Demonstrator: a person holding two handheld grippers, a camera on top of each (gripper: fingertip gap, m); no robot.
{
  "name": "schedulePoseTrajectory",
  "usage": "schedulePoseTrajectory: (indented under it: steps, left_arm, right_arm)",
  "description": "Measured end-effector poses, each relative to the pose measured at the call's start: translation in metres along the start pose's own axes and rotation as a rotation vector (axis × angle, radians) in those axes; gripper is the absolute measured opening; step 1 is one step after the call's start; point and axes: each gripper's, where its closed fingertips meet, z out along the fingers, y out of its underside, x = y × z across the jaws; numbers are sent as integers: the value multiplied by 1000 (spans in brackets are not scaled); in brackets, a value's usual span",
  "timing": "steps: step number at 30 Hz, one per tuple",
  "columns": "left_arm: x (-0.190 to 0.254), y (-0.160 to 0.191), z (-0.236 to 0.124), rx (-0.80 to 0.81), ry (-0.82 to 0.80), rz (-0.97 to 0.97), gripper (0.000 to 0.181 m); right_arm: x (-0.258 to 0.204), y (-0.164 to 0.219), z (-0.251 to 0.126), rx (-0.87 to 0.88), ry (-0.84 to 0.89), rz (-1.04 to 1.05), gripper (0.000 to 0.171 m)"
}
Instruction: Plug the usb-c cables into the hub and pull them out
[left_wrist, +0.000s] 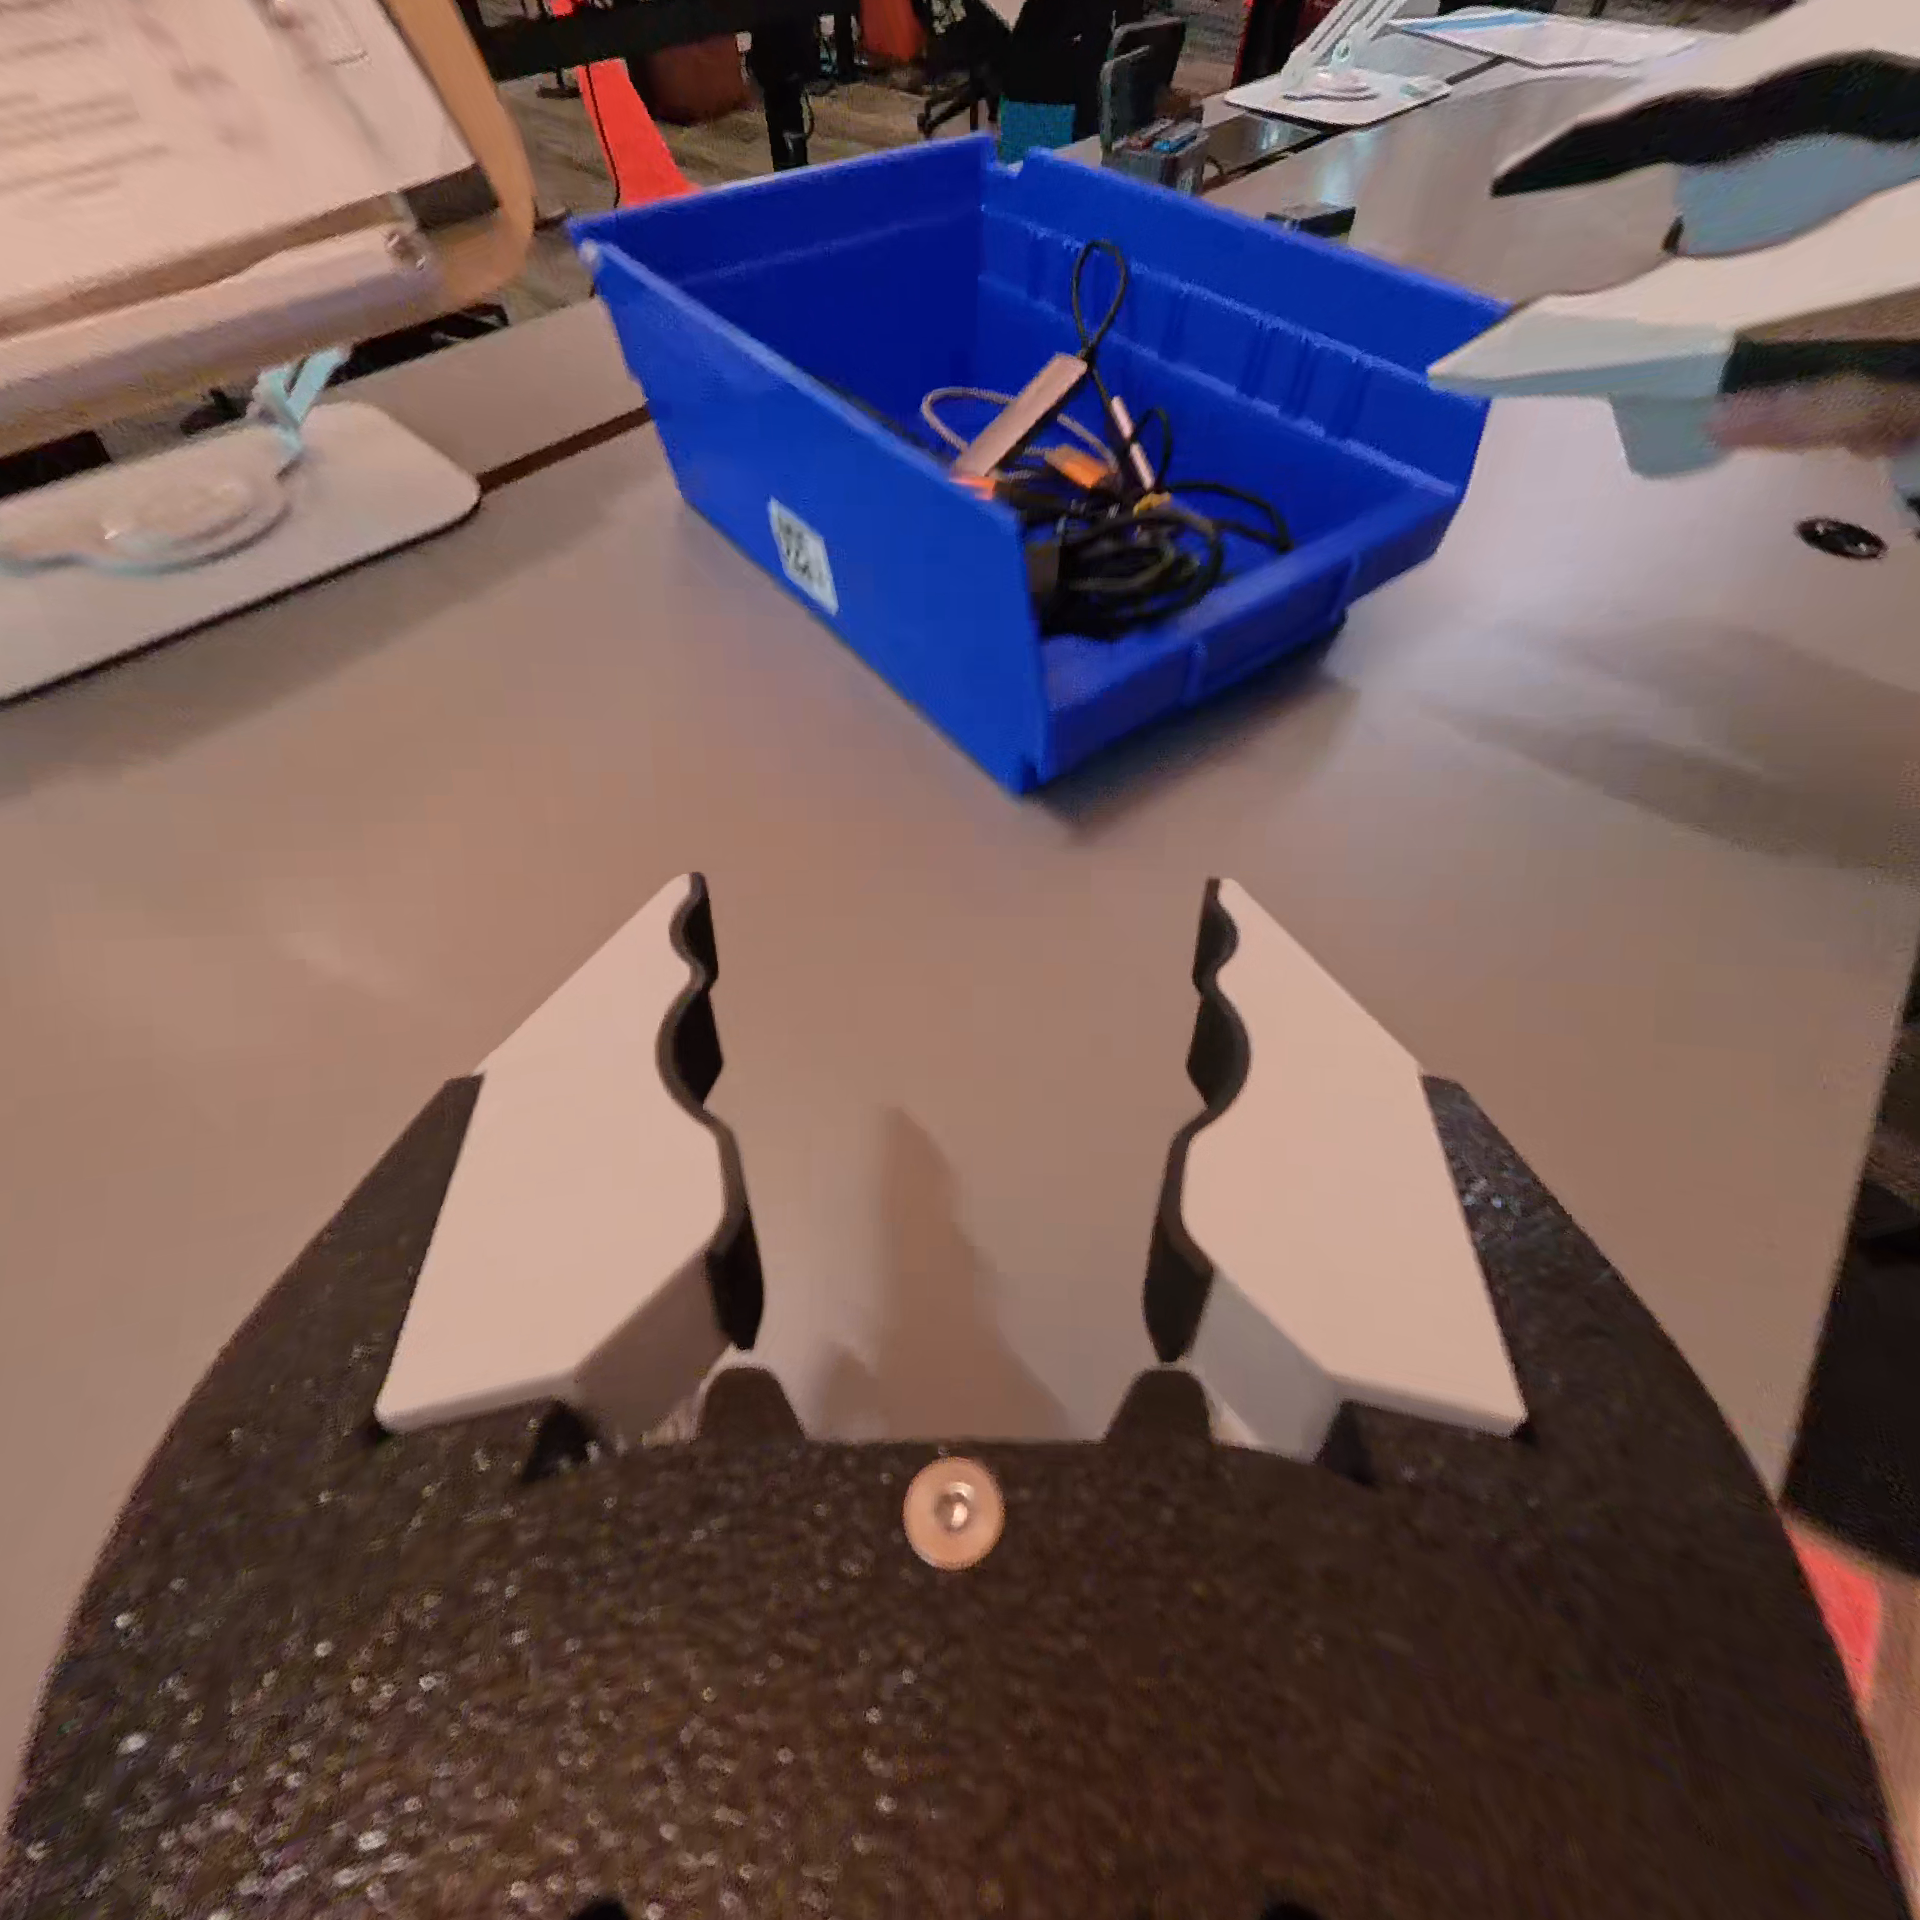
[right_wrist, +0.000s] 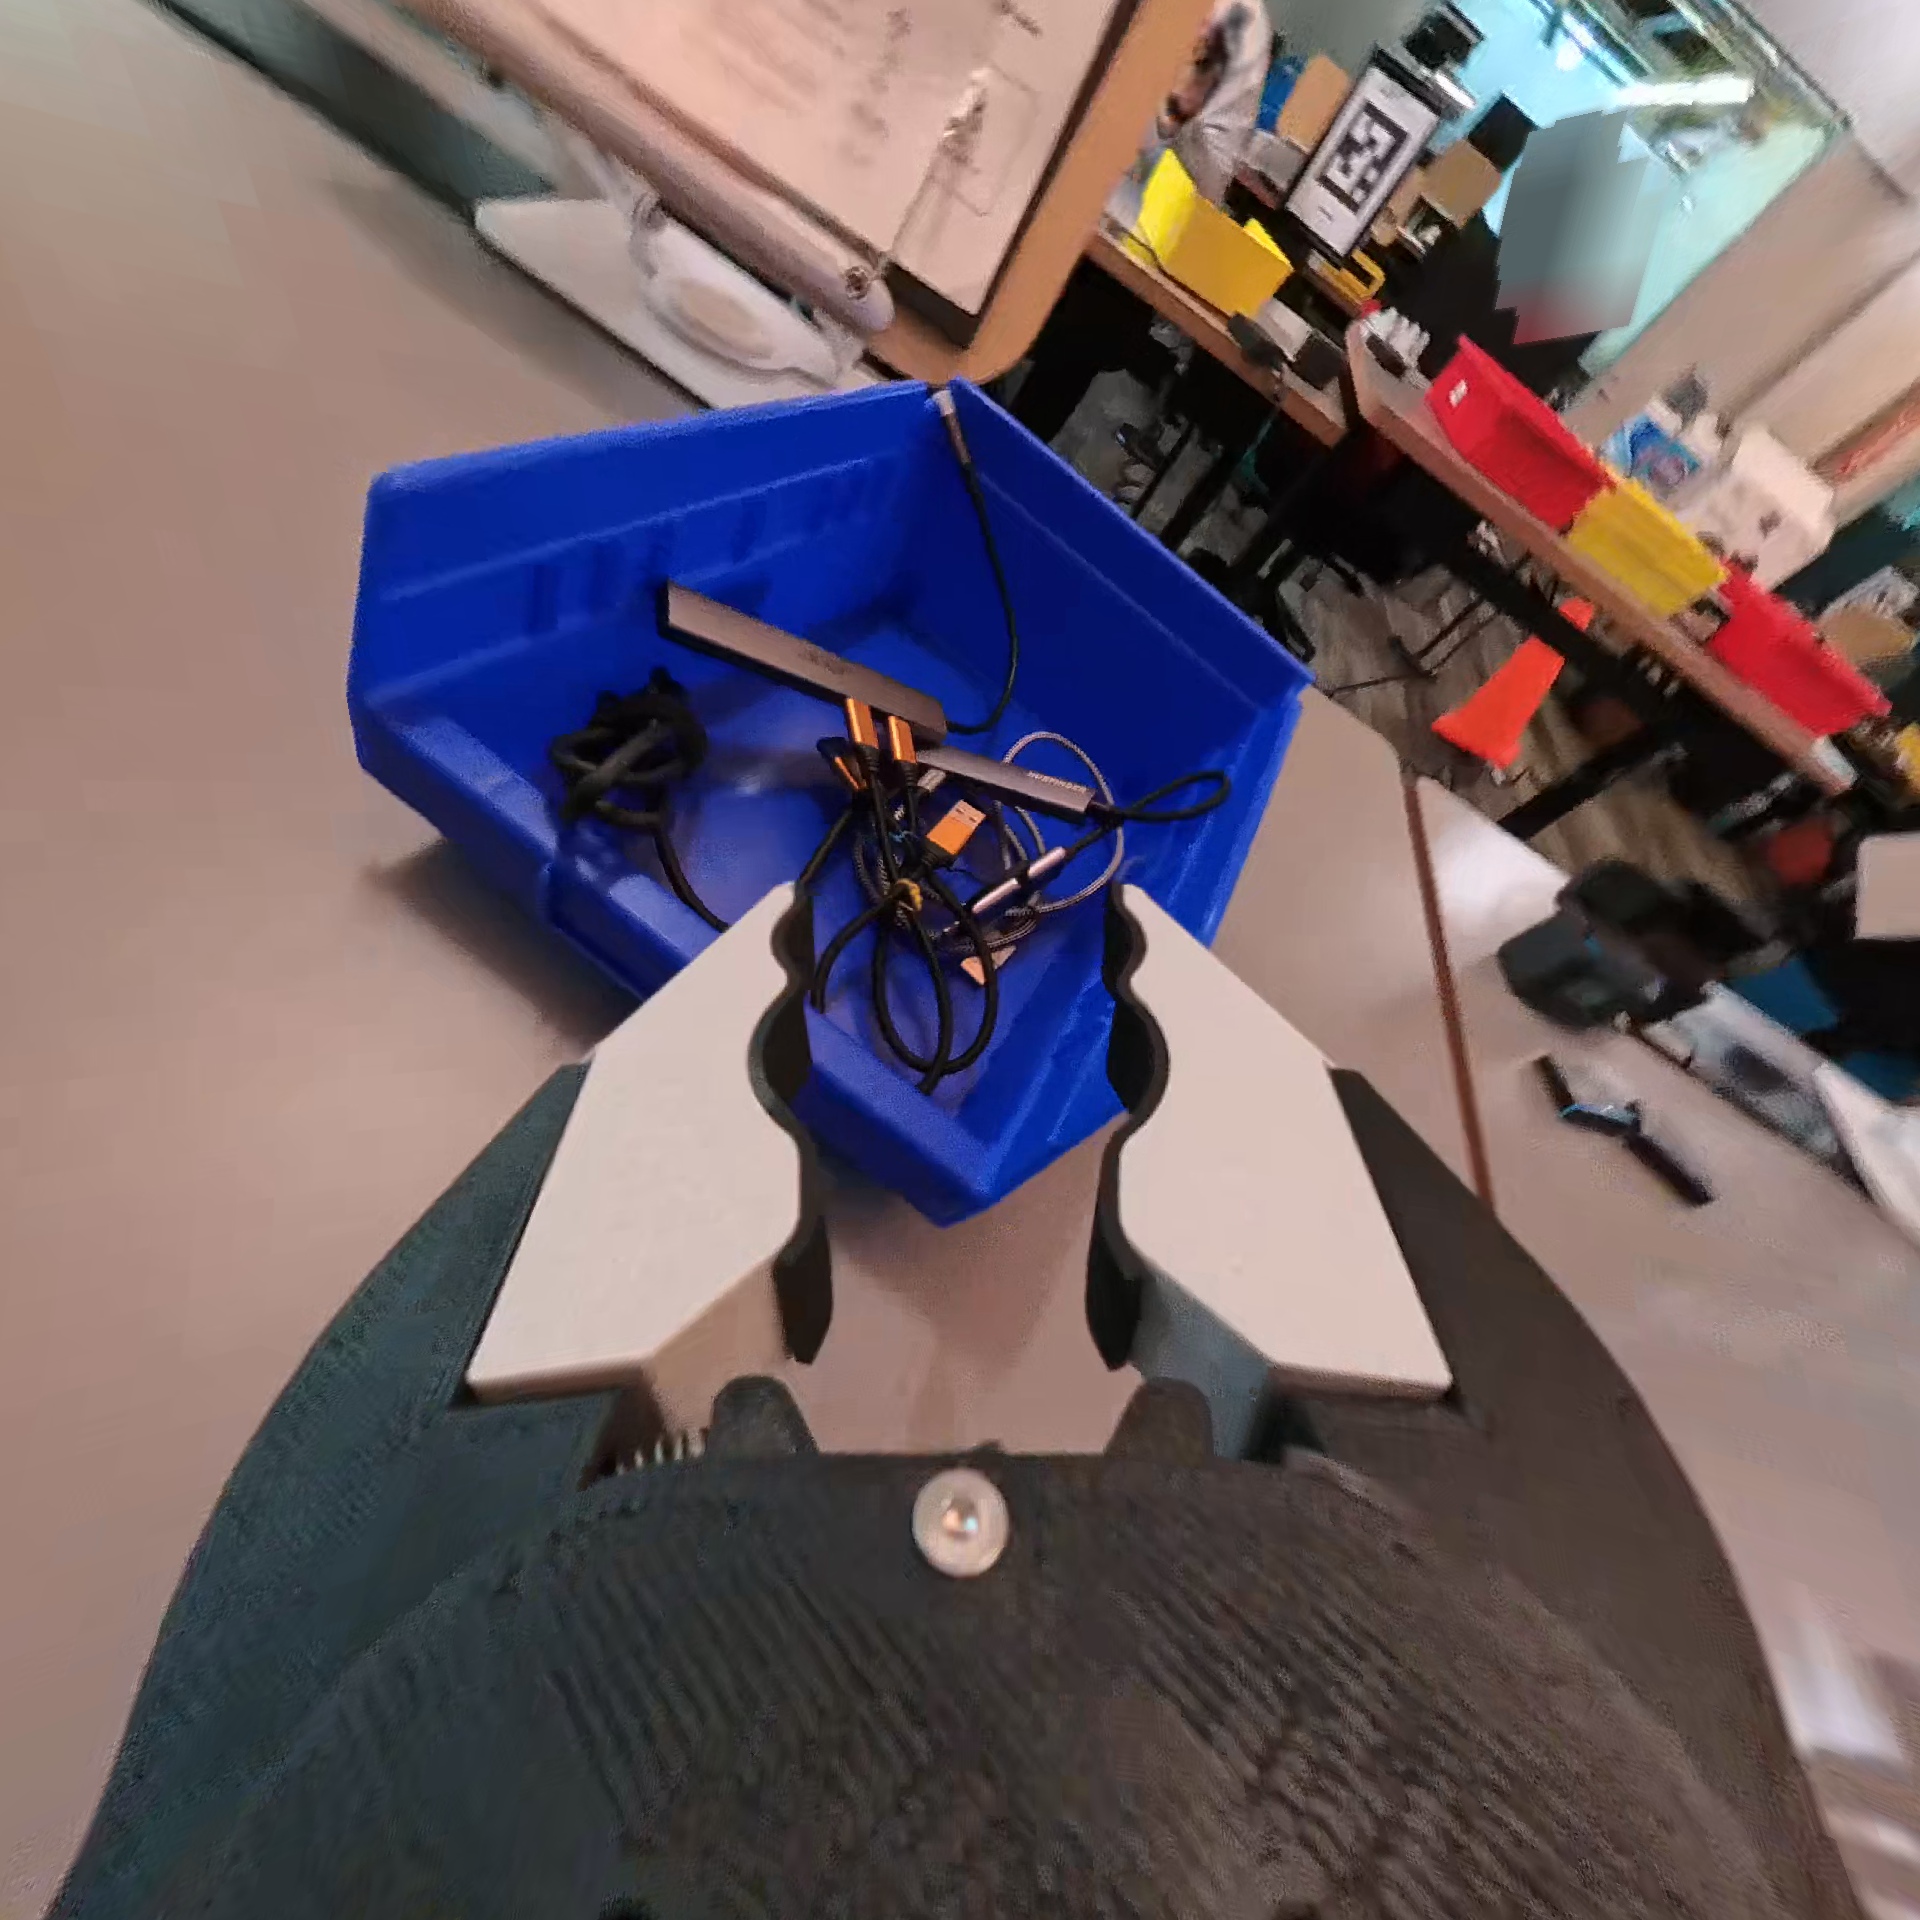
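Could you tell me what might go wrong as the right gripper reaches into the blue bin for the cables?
The cables lie tangled together, so lifting one could drag out the whole bundle or a hub. The right gripper hovers open above the blue bin near its front corner; its fingers might catch the wall. The left gripper is open over bare table, too far back to steady the bin.

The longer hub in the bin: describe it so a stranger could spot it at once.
Find the blue bin on the grey table. Among the tangle of cables inside lie two slim grey metal bars; the longer hub is the one farther from the right gripper. Two orange-tipped plugs sit at its edge, and it is longer and flatter than the thin bar nearby.
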Motion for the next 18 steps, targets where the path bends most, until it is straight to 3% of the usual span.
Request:
schedulePoseTrajectory:
  steps: [3,6,10,12,15,18]
  left_arm:
    - [8,-27,46,23,-69,-12,92]
    - [3,-51,80,86,-176,-9,80]
    - [1,-37,123,-51,-187,27,72]
    - [-3,-26,131,-98,-190,90,37]
    - [-13,-25,126,-26,-227,209,18]
    - [-33,-19,110,3,-305,249,10]
  right_arm:
    - [17,3,-12,-27,76,117,75]
    - [30,4,-20,2,128,187,92]
    - [37,16,-21,-41,152,263,105]
    - [39,16,-23,-44,168,270,107]
    - [32,12,-24,-40,142,241,107]
    - [23,8,-24,-52,133,201,107]
